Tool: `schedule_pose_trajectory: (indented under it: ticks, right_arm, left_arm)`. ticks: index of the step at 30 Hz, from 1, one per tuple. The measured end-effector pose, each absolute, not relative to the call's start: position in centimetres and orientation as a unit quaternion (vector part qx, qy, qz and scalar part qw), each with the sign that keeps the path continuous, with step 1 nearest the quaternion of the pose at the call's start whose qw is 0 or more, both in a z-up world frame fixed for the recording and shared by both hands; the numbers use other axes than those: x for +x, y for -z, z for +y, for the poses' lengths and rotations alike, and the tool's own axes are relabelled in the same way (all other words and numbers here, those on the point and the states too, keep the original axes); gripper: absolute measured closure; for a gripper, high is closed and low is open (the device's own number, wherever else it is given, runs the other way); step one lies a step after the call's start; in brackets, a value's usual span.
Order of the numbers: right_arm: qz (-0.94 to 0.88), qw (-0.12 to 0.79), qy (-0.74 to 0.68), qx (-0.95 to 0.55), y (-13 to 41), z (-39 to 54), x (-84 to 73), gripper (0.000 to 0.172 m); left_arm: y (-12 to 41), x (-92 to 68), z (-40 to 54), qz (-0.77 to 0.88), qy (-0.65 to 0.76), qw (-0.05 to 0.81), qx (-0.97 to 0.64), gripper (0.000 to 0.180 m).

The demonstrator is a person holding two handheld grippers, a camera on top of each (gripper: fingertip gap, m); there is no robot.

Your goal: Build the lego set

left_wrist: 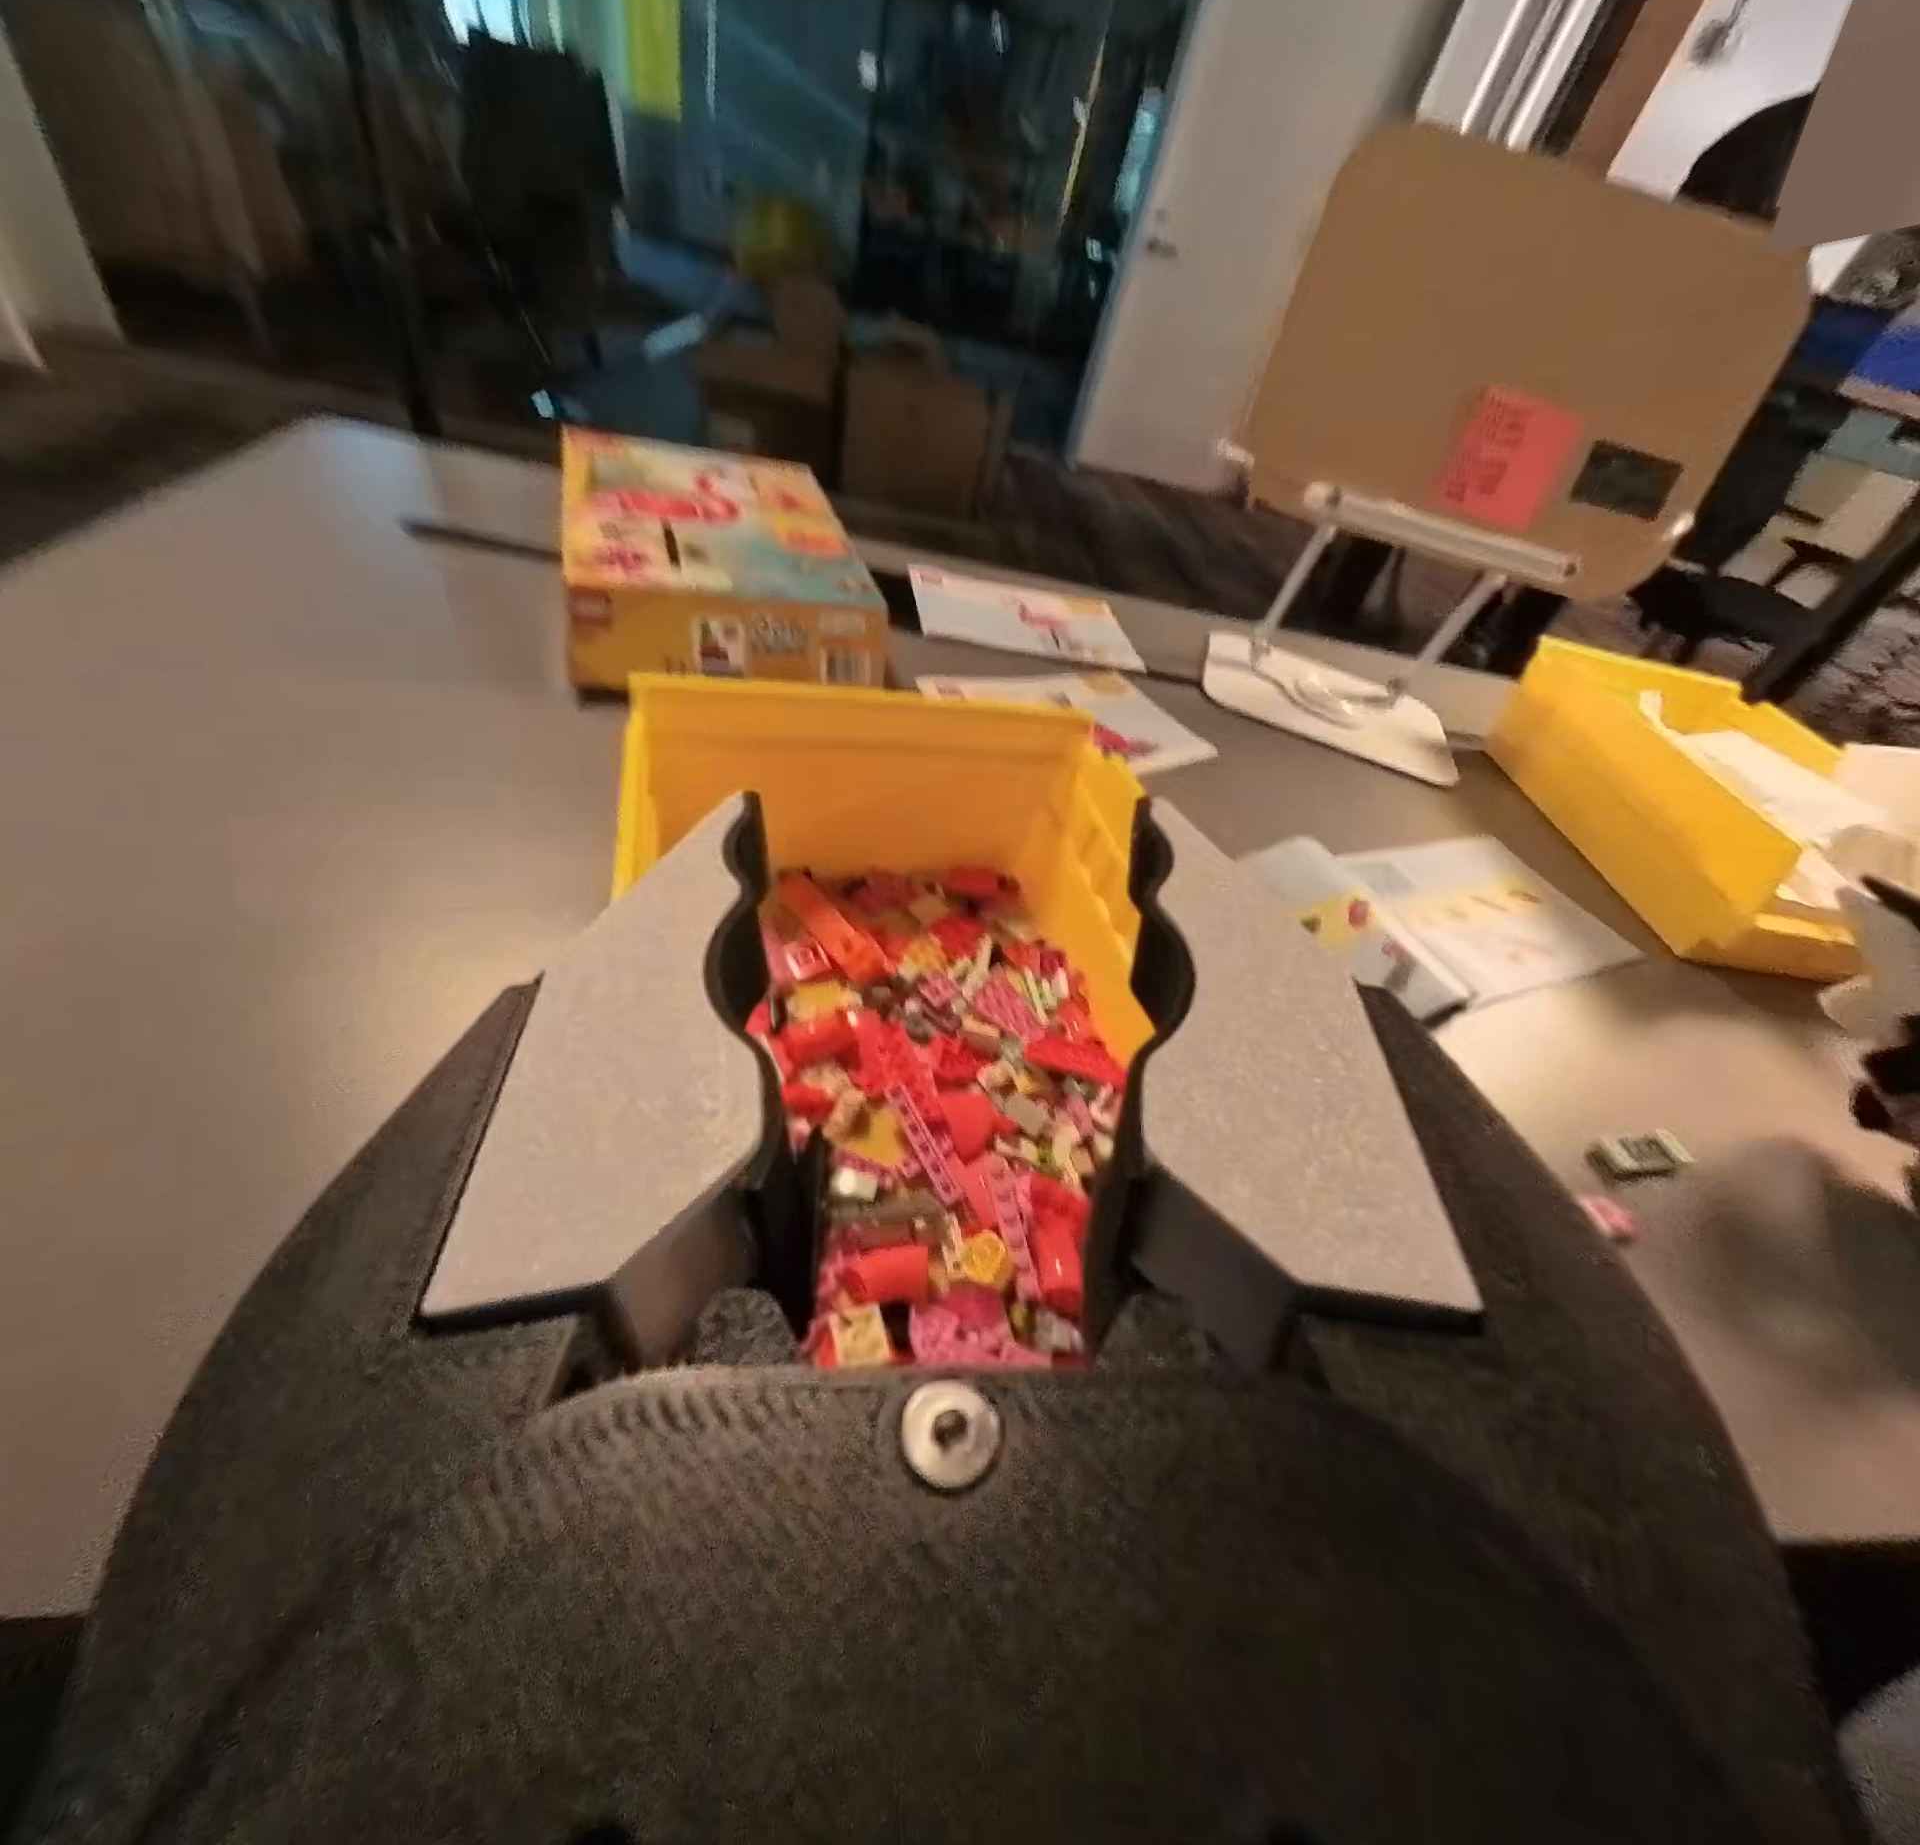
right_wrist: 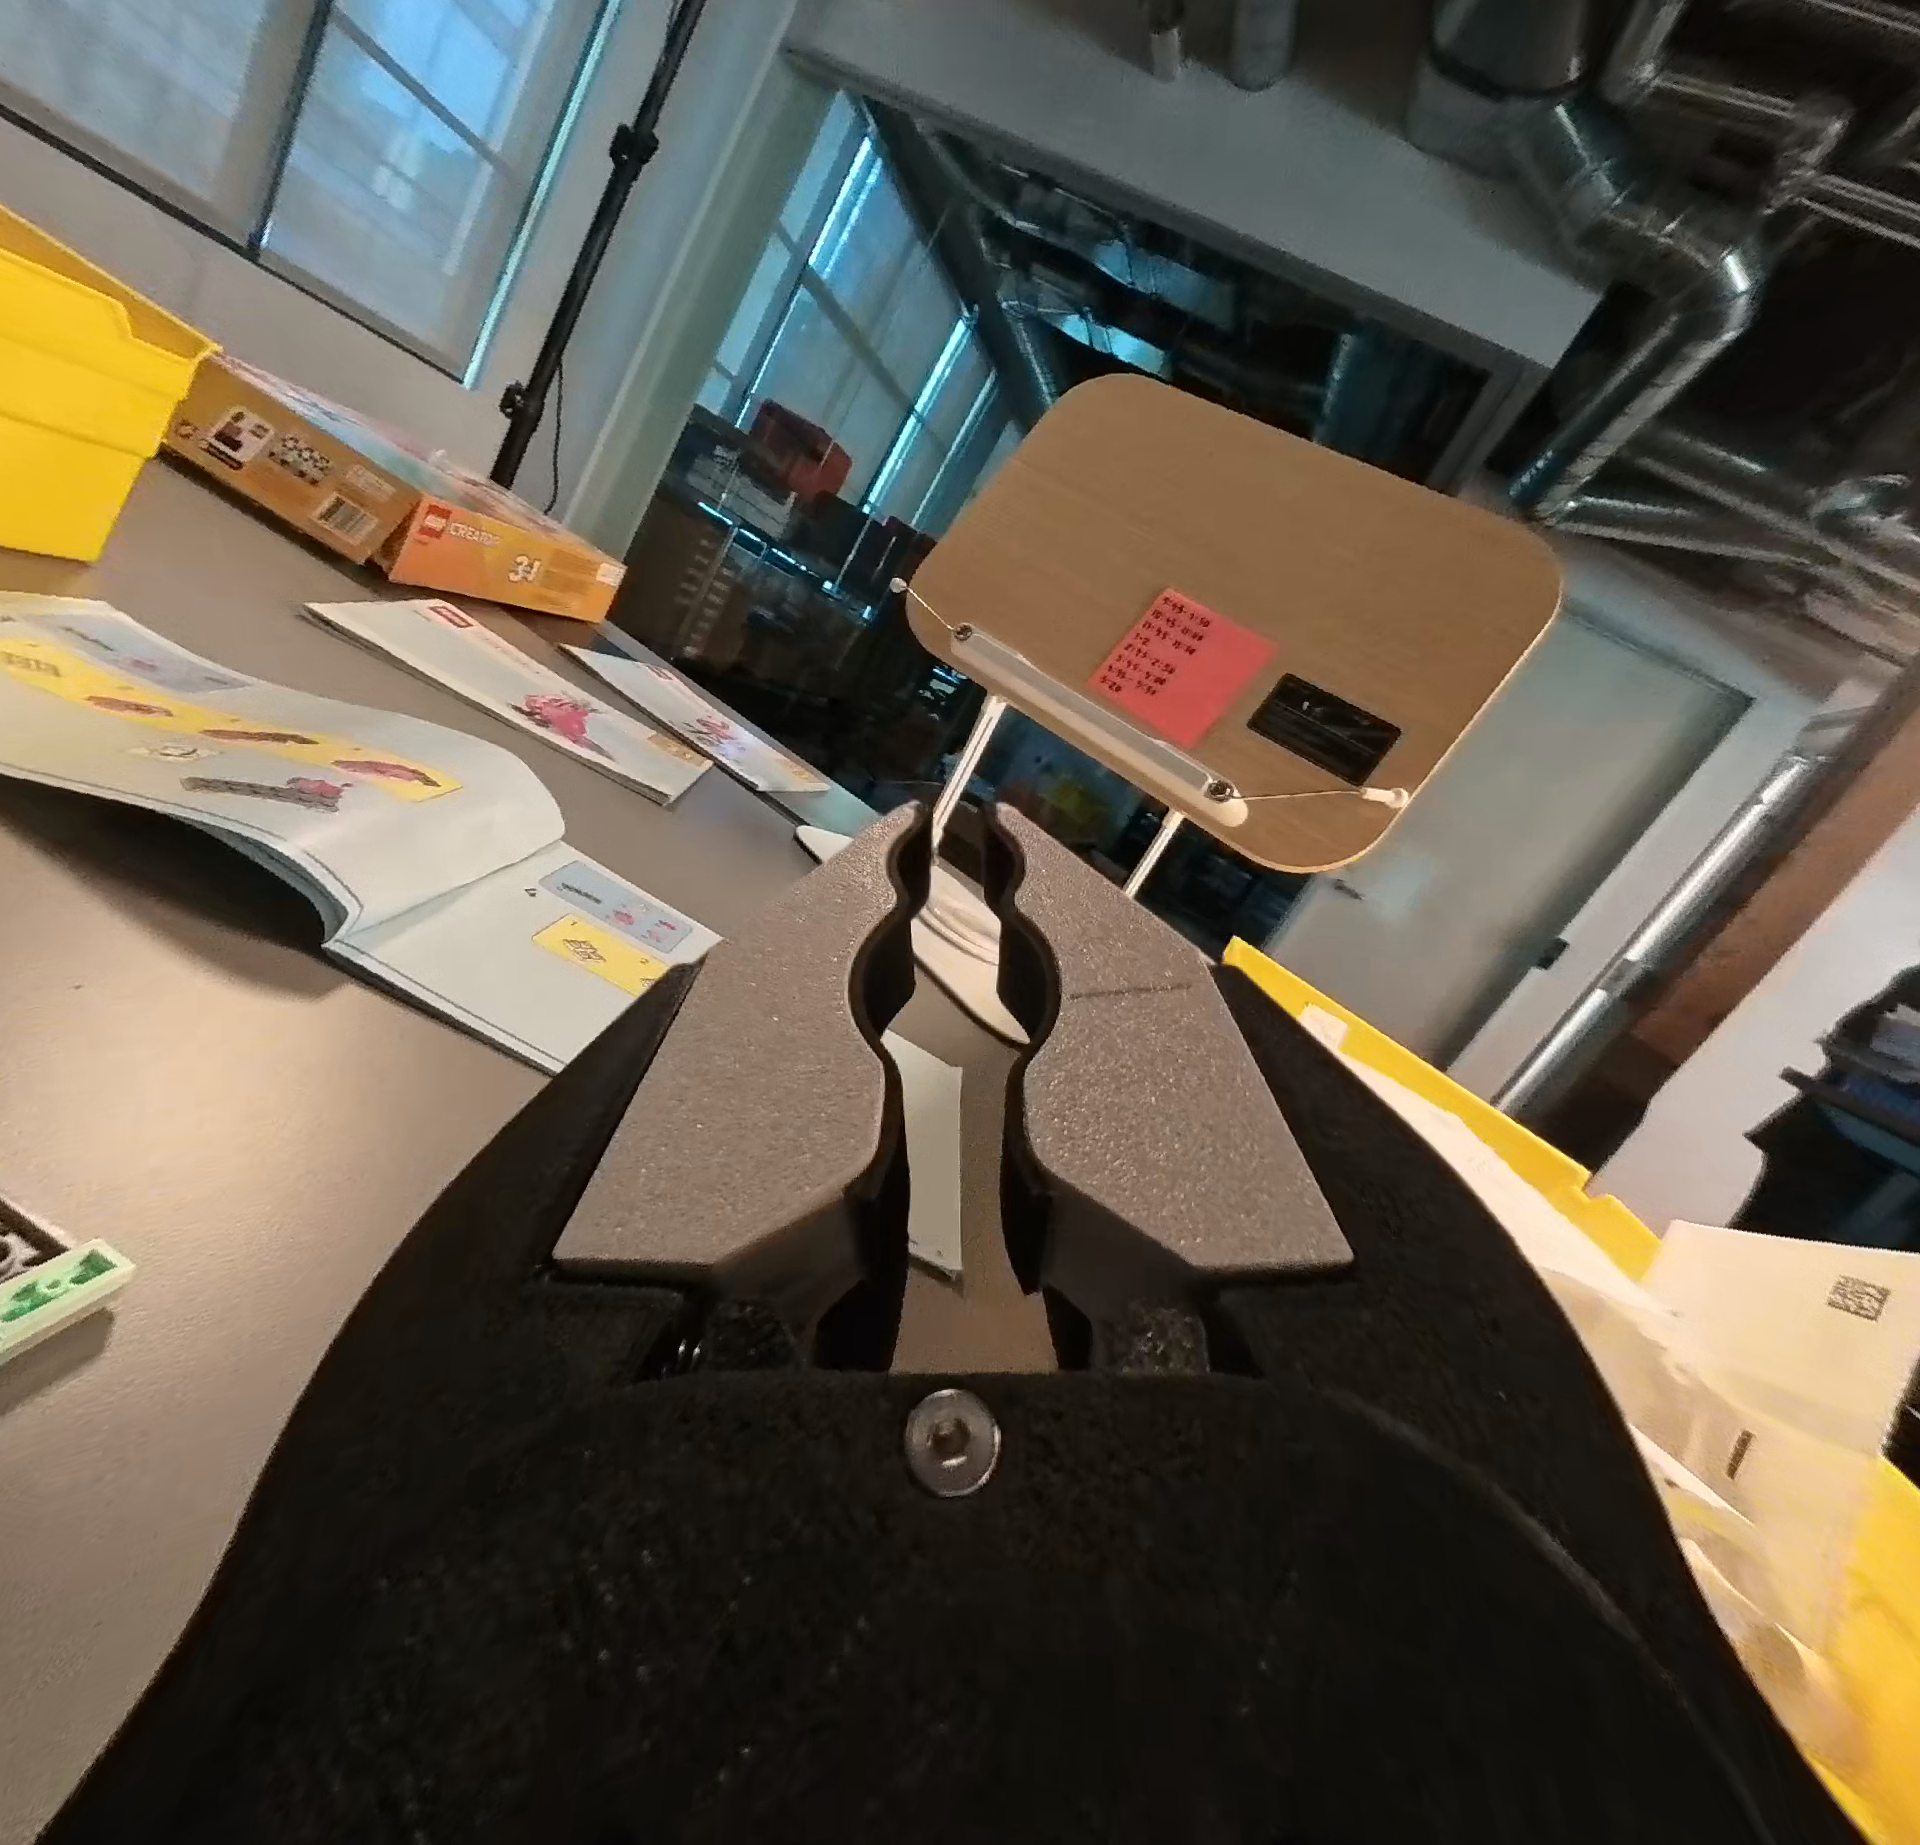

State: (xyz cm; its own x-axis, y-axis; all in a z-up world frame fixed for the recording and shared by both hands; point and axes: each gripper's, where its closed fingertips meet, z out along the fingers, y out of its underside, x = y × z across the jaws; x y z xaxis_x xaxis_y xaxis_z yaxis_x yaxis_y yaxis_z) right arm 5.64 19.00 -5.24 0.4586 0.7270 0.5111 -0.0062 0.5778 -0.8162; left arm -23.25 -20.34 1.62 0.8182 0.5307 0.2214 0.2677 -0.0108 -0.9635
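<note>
My left gripper point(left_wrist: 948, 819) is open wide and holds nothing. It hovers over a yellow bin point(left_wrist: 862, 756) filled with several small red, pink and orange bricks point(left_wrist: 935, 1047), which show between the fingers. My right gripper point(right_wrist: 958, 821) is low over the table with its jaws nearly together, a narrow gap left between them and nothing in it. It points at a wooden board on a metal stand point(right_wrist: 1236, 632). A second yellow bin point(right_wrist: 1455, 1099) with white paper packets lies just to its right.
A yellow toy box point(left_wrist: 717, 569) stands behind the brick bin. Closed booklets point(left_wrist: 1018, 600) and an open booklet point(right_wrist: 312, 819) lie on the grey table point(left_wrist: 260, 756). A small green plate point(right_wrist: 52, 1296) lies near the right gripper. The second bin also shows in the left wrist view point(left_wrist: 1642, 808). Tip to tip, the grippers are about 50 cm apart.
</note>
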Motion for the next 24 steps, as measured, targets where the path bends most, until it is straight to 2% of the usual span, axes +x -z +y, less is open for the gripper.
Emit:
schedule_pose_trajectory:
  ticks: [6, 10, 12, 20, 24]
  right_arm:
    - [-0.461, 0.756, -0.245, -0.396, 5.4, 19.1, 5.6, 0.166]
    - [-0.466, 0.753, -0.247, -0.394, 5.5, 18.9, 5.5, 0.167]
    - [-0.469, 0.752, -0.247, -0.393, 5.5, 18.8, 5.4, 0.167]
    - [-0.477, 0.746, -0.251, -0.391, 5.7, 18.5, 5.2, 0.168]
    - [-0.48, 0.746, -0.249, -0.389, 5.8, 18.4, 5.1, 0.169]
  left_arm:
    - [3.8, -25.0, -20.0, -0.341, -0.099, 0.521, -0.776, 0.122]
    - [6.5, -24.0, -19.2, -0.322, -0.071, 0.446, -0.832, 0.144]
    - [7.7, -23.6, -18.9, -0.314, -0.058, 0.407, -0.856, 0.148]
    - [13.4, -22.1, -19.7, -0.246, -0.018, 0.162, -0.955, 0.159]
    - [14.5, -21.8, -20.4, -0.238, 0.005, 0.097, -0.966, 0.161]
